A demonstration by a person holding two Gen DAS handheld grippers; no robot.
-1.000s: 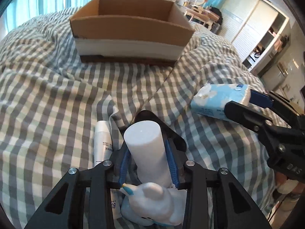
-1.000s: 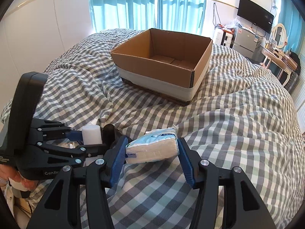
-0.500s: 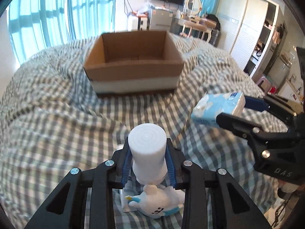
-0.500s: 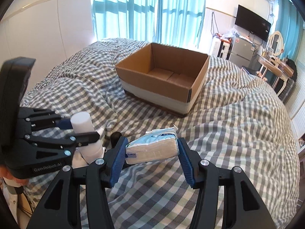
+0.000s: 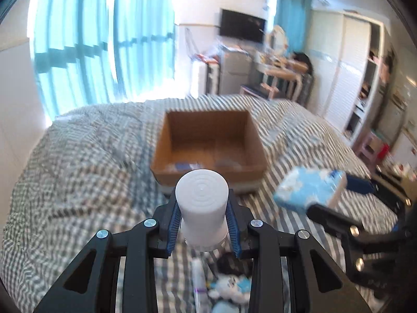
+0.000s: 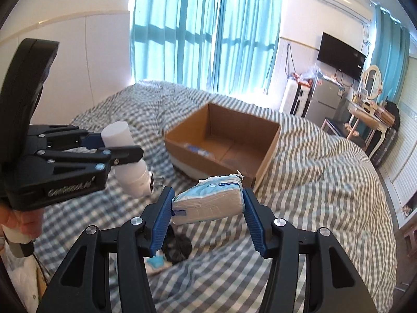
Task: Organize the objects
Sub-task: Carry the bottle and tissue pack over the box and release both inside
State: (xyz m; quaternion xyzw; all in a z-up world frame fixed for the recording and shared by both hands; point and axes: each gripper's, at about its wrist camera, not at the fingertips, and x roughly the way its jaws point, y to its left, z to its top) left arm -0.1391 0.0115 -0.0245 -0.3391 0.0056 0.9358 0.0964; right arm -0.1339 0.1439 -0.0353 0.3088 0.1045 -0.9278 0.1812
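Observation:
My left gripper (image 5: 202, 224) is shut on a white cylindrical device (image 5: 202, 200) with a plug at its base, held in the air above the bed; it also shows in the right wrist view (image 6: 125, 161). My right gripper (image 6: 208, 208) is shut on a light blue tissue pack (image 6: 208, 200), also lifted, seen in the left wrist view (image 5: 310, 190). An open cardboard box (image 5: 208, 146) (image 6: 224, 143) sits on the checked bed ahead of both grippers, with something flat on its floor.
A white tube (image 5: 199, 284) and a small white-and-blue plush toy (image 5: 229, 287) lie on the checked bedding (image 5: 78, 172) below my left gripper. A dark object (image 6: 178, 245) lies on the bed under the right gripper. Furniture stands beyond the bed's far right.
Both grippers have risen well above the bed with their objects. The box now looks lower and farther away, with its inside visible. The tube and plush stayed on the bed.

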